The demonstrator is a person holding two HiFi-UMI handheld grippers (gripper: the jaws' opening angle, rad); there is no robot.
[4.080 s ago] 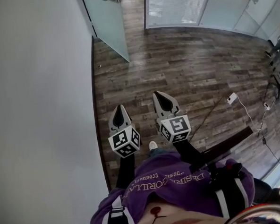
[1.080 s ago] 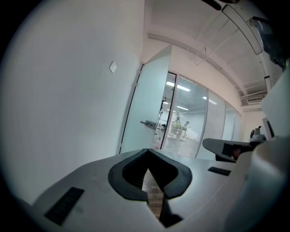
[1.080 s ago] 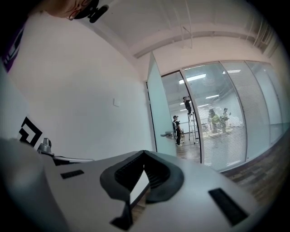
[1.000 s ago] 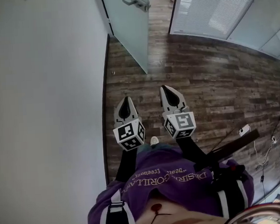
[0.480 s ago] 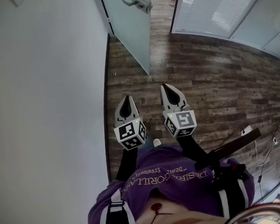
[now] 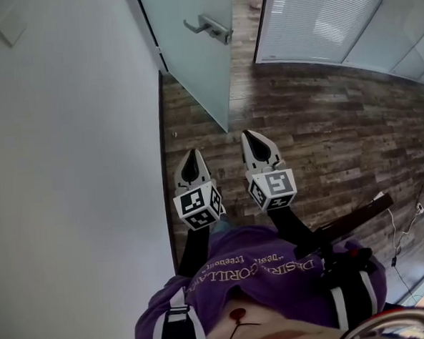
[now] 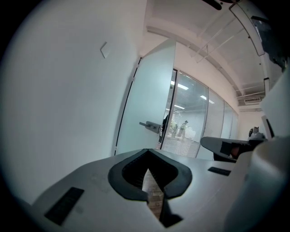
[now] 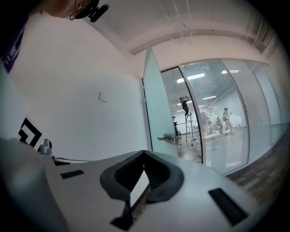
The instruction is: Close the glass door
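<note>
The left tongs (image 6: 190,156) and right tongs (image 6: 254,137) were pressed together and empty, side by side, near the open door (image 6: 194,59), apart from its handle (image 6: 210,28).

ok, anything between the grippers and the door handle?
Nothing visible. Only bare wood floor lies between the left gripper, the right gripper and the open glass door. Its handle shows unobstructed in both gripper views. Both grippers are shut and empty, short of the door.
</note>
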